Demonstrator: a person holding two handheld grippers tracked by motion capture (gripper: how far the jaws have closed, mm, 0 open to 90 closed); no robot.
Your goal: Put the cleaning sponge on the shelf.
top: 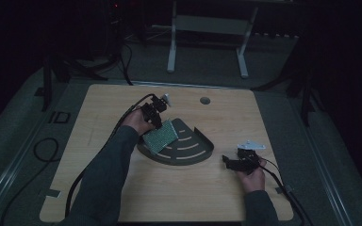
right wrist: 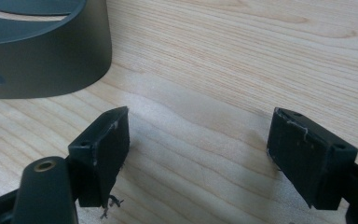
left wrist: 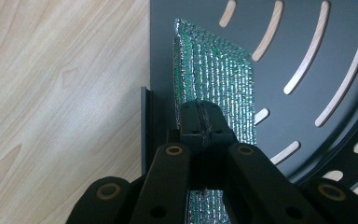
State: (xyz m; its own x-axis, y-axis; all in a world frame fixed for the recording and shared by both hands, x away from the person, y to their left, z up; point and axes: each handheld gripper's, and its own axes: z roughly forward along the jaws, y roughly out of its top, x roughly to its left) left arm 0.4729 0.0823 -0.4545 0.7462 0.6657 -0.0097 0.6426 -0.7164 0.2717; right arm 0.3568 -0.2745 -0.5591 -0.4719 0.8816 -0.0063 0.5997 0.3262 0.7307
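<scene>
Green sparkly pad (left wrist: 216,84) stands on edge over the dark slotted tray (left wrist: 307,28), pinched by the left gripper (left wrist: 204,122); right gripper (right wrist: 198,156) rests gaping, empty, beside the tray.

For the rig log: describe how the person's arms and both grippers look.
Both forearms wear dark long sleeves. The left gripper and right gripper are black, with flat linkage bars on brass-coloured pivot rivets and blocky jaws. A black cable trails from each. The right carries a grey three-cornered plate.
</scene>
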